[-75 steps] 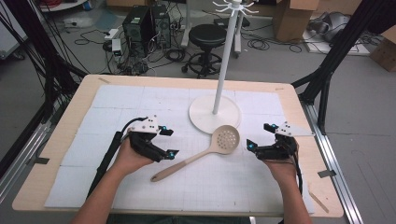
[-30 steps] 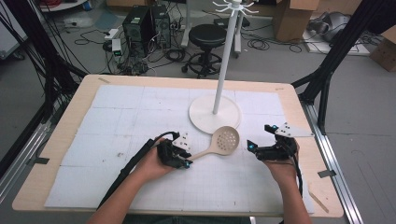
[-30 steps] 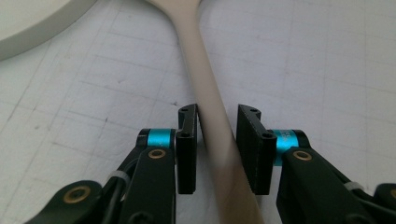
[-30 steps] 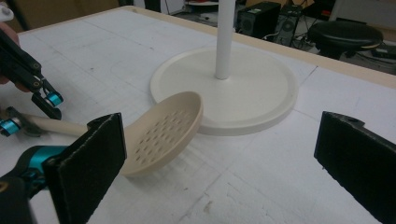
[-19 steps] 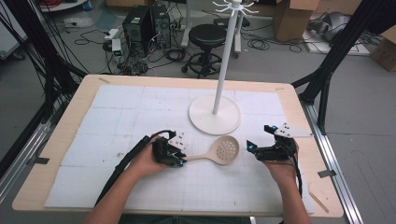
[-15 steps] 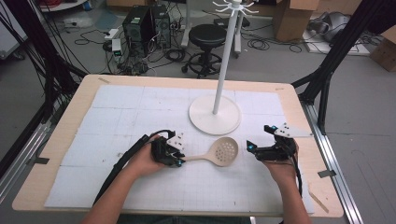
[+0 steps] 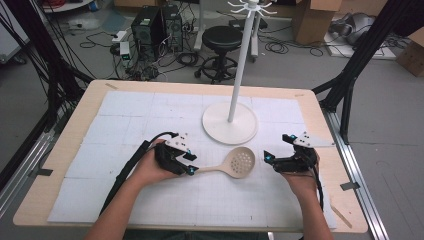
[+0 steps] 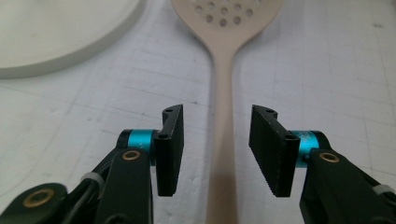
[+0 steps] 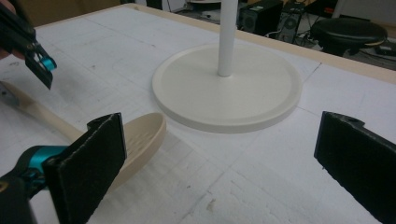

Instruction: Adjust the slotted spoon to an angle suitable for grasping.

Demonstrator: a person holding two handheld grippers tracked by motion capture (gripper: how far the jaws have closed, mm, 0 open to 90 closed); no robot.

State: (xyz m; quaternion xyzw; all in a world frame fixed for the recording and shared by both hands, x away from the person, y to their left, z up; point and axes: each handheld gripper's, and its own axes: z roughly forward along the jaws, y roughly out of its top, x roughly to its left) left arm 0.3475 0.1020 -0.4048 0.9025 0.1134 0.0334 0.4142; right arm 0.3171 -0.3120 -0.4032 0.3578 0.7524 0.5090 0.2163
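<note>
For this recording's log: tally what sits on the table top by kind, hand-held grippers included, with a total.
Beige slotted spoon: 1
White hanger stand with round base: 1
Hand-held two-jaw grippers: 2, the left gripper open astride the spoon's handle, the right gripper open beside its bowl
Total: 4

A laboratory or research workroom is indicated. The wooden table [image 7: 85,112], covered with white gridded sheets [image 7: 125,120], is framed by black metal struts [image 7: 357,65] at its far corners and aluminium rails [image 7: 362,195] along its sides. Beyond its far edge, computer towers [image 7: 155,22], loose cables [image 7: 70,35], a black stool [image 7: 221,37] and cardboard boxes [image 7: 310,15] are seen on a grey floor [image 7: 390,115].
</note>
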